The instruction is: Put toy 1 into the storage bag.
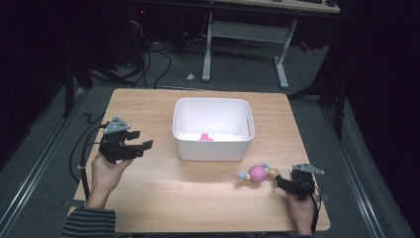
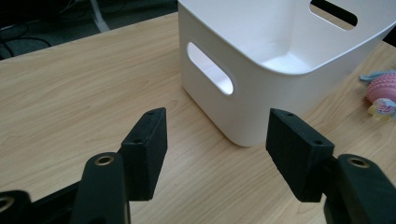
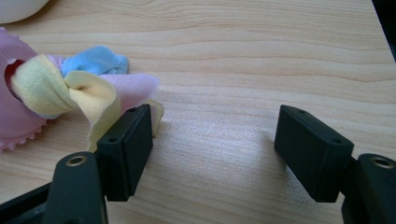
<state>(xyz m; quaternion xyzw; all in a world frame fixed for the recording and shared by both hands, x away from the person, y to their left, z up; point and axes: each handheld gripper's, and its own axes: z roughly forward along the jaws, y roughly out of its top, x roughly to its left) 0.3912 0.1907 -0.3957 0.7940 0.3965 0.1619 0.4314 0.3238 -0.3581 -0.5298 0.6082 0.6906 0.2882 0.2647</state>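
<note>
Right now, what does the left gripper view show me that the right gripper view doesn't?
The left gripper view alone shows the white bin's near corner with its handle slot, the left gripper with jaws wide apart around bare table, and dark floor with cables beyond the table edge. The right gripper view alone shows the toy's knotted yellow, blue and pink cloth tail against one jaw of the open right gripper. Both show the pink toy, a part of the bin, and the wooden table.
</note>
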